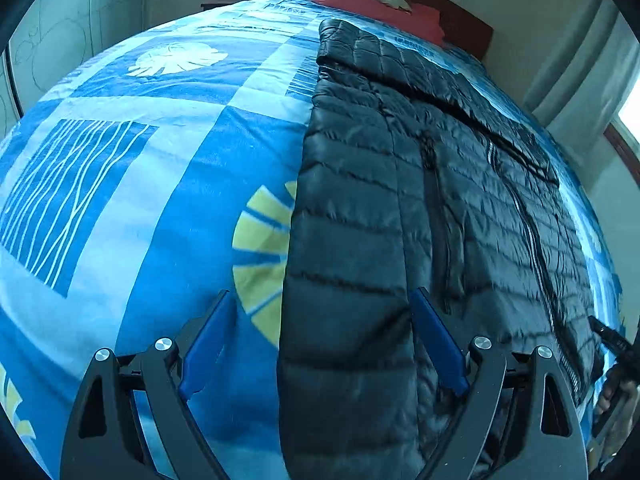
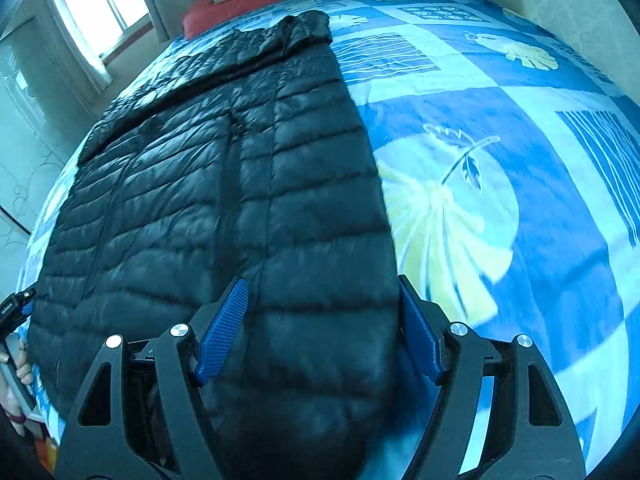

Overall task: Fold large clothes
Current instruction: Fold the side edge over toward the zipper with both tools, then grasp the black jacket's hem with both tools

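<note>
A black quilted puffer jacket [image 1: 400, 184] lies flat and lengthwise on the blue patterned bedspread [image 1: 160, 168], collar toward the far pillows. A sleeve is folded across its upper part. My left gripper [image 1: 322, 294] hovers open over the jacket's left edge, one pad over the bedspread and one over the jacket. In the right wrist view my right gripper [image 2: 322, 282] stands open over the jacket [image 2: 224, 184] at its right edge, the blue pads not pressing on it. Each gripper shows at the other view's edge: the right gripper [image 1: 608, 336] and the left gripper [image 2: 16, 304], both hand-held.
A red pillow [image 1: 380, 4] with a printed cushion rests against the dark headboard [image 1: 468, 20]. A window [image 2: 100, 0] with curtains is beside the bed. The bedspread [image 2: 520, 200] stretches bare to the jacket's right. A pale wardrobe door [image 1: 60, 40] stands left.
</note>
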Action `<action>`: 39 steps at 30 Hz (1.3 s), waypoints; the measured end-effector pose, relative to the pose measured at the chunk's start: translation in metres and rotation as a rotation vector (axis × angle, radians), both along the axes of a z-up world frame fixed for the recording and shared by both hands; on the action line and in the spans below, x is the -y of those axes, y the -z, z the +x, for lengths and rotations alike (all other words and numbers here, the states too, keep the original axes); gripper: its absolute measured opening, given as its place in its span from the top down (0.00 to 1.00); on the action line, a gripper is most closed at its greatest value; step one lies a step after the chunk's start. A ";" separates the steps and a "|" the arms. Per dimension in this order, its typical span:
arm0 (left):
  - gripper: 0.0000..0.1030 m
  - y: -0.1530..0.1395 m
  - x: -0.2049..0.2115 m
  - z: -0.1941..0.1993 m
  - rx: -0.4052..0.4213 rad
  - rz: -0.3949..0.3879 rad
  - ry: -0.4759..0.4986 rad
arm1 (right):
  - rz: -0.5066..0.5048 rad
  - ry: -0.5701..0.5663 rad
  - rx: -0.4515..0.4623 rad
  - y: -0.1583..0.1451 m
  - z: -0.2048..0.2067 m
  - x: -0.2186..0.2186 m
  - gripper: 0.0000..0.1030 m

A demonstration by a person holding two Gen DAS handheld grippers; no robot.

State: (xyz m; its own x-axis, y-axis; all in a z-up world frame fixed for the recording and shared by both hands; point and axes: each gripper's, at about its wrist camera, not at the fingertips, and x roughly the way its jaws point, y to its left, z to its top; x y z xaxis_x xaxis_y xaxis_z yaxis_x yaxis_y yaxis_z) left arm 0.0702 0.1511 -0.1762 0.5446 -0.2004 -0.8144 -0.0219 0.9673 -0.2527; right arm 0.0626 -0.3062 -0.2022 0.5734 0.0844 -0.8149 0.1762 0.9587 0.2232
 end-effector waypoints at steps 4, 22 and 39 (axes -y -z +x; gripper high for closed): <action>0.15 0.001 0.000 -0.009 -0.005 -0.016 0.022 | 0.039 -0.019 0.012 0.001 -0.019 0.000 0.30; 0.27 0.002 0.009 -0.044 -0.007 -0.050 0.111 | 0.065 -0.063 0.025 -0.002 -0.047 -0.006 0.58; 0.88 -0.021 0.004 -0.056 0.047 -0.153 0.068 | 0.118 -0.131 0.053 -0.012 -0.057 -0.012 0.88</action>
